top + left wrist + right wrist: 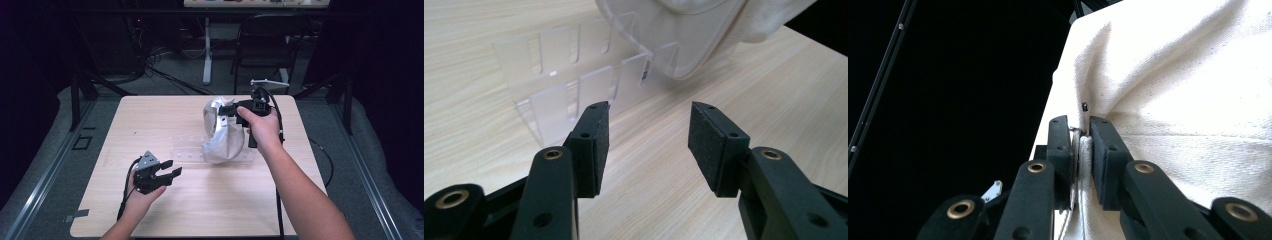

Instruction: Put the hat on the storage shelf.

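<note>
Wooden table seen from above; a clear slotted acrylic rack lies near its centre, with a white cloth bag hanging over the rack's right end and touching it. Right gripper, held in the right hand at the far right, jaws closed tight on a folded edge of the cloth bag, the fabric pinched between the pads. Left gripper, held in the left hand at the near left, jaws spread wide and holding nothing; it points toward the rack, well apart from it, above bare tabletop.
</note>
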Available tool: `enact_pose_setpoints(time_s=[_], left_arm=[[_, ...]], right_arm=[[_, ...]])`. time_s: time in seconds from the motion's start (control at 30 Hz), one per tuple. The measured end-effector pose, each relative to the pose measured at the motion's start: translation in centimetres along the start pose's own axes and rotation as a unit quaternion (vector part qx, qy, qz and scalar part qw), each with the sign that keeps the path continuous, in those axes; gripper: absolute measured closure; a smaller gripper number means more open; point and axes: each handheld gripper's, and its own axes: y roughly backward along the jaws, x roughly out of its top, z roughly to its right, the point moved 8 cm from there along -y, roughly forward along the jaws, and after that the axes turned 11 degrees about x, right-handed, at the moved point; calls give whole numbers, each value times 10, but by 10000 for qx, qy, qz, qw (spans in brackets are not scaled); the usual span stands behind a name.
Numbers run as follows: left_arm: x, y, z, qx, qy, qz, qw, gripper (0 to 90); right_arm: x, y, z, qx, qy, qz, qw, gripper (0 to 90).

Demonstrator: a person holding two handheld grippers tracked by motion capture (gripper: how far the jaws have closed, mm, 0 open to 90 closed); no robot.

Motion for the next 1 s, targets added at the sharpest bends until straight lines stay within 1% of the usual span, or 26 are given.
enact_pose_setpoints(time_s=[0.07, 0.1, 0.2, 0.23, 0.3, 0.37, 0.4, 0.43, 0.47, 0.5, 0.6, 0.73, 0.8, 0.87, 0.9, 1.0], left_arm=[[0, 1, -4, 25, 58, -1, 10000, 512], [0, 0, -6, 52, 80, 43, 9999, 511], [-2, 0, -10, 72, 96, -12, 9999, 510], [-2, -1, -11, 98, 121, 25, 9999, 510], [-3, -2, -12, 128, 147, 11, 9998, 510], [-4, -3, -15, 170, 133, -18, 9998, 508], [-4, -4, -15, 172, 168, -16, 9997, 508], [-5, -4, -16, 190, 142, -20, 9997, 508], [-6, -4, -16, 201, 168, -45, 9996, 507], [-6, -4, -17, 196, 124, -78, 9997, 506], [-7, -5, -17, 207, 165, -46, 9996, 504], [-7, -5, -18, 222, 146, -68, 9996, 503], [-7, -5, -19, 251, 180, -52, 9995, 503], [-7, -5, -20, 253, 171, -36, 9995, 502], [-8, -4, -20, 226, 184, -80, 9995, 501], [-8, -5, -21, 259, 183, -85, 9995, 499]], right_arm=[[0, 1, 0, -24, 6, -3, 10000, 802], [-1, 2, 0, -33, 27, -11, 10000, 801], [-1, 3, 0, -43, 73, -3, 10000, 799], [-2, 4, 0, -52, 94, -45, 9999, 798], [-3, 5, 0, -65, 114, -20, 9999, 798], [-3, 6, 0, -76, 125, -20, 9999, 797], [-3, 7, 0, -75, 130, -12, 9999, 797], [-3, 7, 0, -73, 135, 6, 9999, 797], [-2, 8, 0, -72, 136, 4, 9999, 797], [-2, 7, 0, -72, 123, 28, 9999, 794], [0, 9, -1, -29, 132, 90, 9999, 766], [1, 13, 0, -96, 211, 95, 9997, 757], [1, 15, -1, -84, 207, 119, 9997, 751], [1, 17, -1, -81, 224, 139, 9996, 747], [1, 19, -1, -77, 226, 138, 9996, 743], [2, 25, -1, -123, 295, 182, 9993, 723]])
